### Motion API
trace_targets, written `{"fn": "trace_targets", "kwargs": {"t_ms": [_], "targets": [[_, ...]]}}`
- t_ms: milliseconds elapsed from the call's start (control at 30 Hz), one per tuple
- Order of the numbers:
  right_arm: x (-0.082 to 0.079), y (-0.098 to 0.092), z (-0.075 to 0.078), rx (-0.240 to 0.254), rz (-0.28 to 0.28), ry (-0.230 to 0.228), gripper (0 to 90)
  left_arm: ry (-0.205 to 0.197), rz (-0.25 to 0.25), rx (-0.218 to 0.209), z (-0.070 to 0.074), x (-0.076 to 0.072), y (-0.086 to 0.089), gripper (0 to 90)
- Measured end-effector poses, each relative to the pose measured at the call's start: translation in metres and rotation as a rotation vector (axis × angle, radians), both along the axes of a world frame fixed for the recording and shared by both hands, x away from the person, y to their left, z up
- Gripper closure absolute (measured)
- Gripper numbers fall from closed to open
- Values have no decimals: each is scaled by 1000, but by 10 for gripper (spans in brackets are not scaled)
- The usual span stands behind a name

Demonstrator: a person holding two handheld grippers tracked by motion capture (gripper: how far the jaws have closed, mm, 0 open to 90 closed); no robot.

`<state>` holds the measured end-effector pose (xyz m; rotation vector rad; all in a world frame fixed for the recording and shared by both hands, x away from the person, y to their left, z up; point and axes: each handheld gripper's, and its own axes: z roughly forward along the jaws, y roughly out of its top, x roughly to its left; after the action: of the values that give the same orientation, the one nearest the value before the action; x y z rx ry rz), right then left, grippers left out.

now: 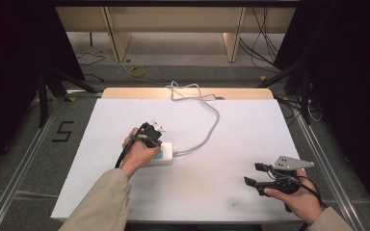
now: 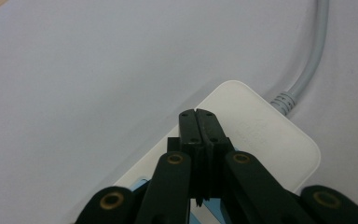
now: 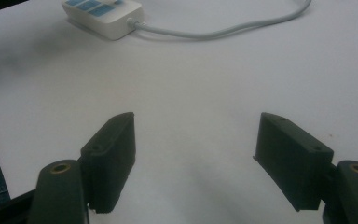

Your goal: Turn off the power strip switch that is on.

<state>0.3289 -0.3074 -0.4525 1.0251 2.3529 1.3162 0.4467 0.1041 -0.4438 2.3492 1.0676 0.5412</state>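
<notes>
A white power strip (image 1: 166, 155) with blue switches lies near the middle of the white table, its grey cable (image 1: 207, 130) running off toward the far edge. My left gripper (image 1: 150, 136) hovers right over the strip. In the left gripper view its jaws are pressed together, tips (image 2: 199, 122) above the strip's white top (image 2: 265, 135), nothing between them. My right gripper (image 1: 256, 174) rests near the front right of the table, open, with bare table between its fingers (image 3: 112, 154). The strip (image 3: 103, 14) and cable (image 3: 223, 30) lie far ahead of it.
The white table top (image 1: 241, 130) ends in a wooden strip (image 1: 188, 93) at the far edge. Dark stands and loose cables sit on the floor beyond. A small dark mark (image 1: 232, 204) lies near the front edge.
</notes>
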Motion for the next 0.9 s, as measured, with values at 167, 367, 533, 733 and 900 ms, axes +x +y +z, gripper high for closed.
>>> {"fn": "trace_targets", "kwargs": {"t_ms": [167,367,533,733,900], "targets": [[0,0,0,-1,0,0,292,2,3,-2,-1,2,-2,898],[0,0,0,-1,1,-2,292,4,3,9,-2,3,-3,898],[0,0,0,-1,1,-1,291,6,7,19,-4,5,-3,898],[0,0,0,-1,0,-2,292,10,6,32,-4,5,-3,898],[0,0,0,-2,0,-1,292,10,2,41,-4,6,-4,898]]}}
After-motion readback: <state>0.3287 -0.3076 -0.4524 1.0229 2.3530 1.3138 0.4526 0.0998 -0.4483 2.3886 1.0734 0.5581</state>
